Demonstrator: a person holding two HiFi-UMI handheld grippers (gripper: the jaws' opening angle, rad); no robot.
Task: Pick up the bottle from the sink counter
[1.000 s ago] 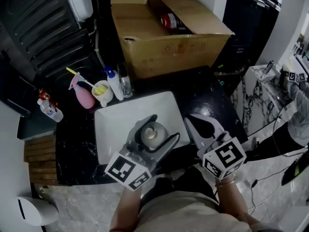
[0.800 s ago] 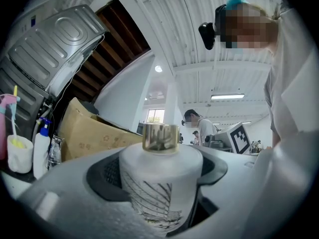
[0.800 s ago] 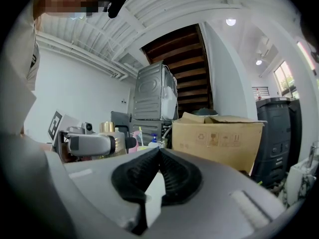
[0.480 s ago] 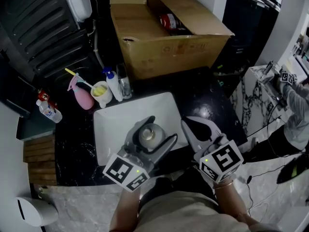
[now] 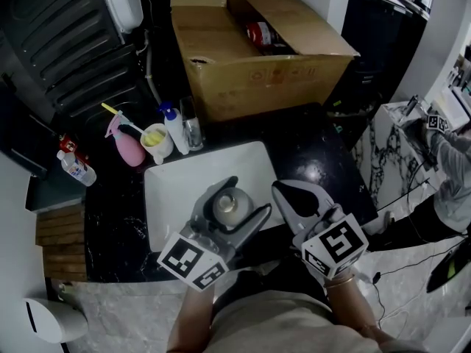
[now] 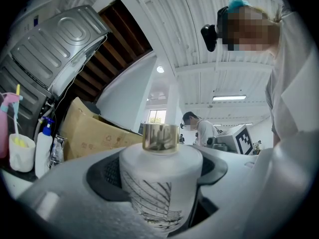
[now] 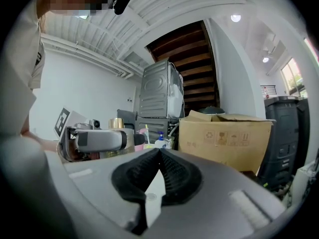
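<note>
A white bottle (image 5: 232,204) with a gold cap is clamped between the jaws of my left gripper (image 5: 246,197), over the white sink basin (image 5: 176,186). In the left gripper view the bottle (image 6: 160,188) fills the middle, upright, with its gold cap (image 6: 160,137) on top and the dark pads (image 6: 102,176) pressed against its sides. My right gripper (image 5: 280,188) hovers just right of the left one at the basin's right edge, shut with nothing in it. In the right gripper view its pads (image 7: 172,171) meet, and the left gripper (image 7: 99,141) shows at the left.
A big open cardboard box (image 5: 257,50) stands behind the basin. On the black counter (image 5: 324,153) to the back left are a pink spray bottle (image 5: 126,144), a cup (image 5: 155,141), a blue-pump bottle (image 5: 174,127), a glass (image 5: 192,131) and a small red-capped bottle (image 5: 76,168).
My right gripper has drifted slightly left, closer to the left gripper. The left gripper and the bottle have kept still.
</note>
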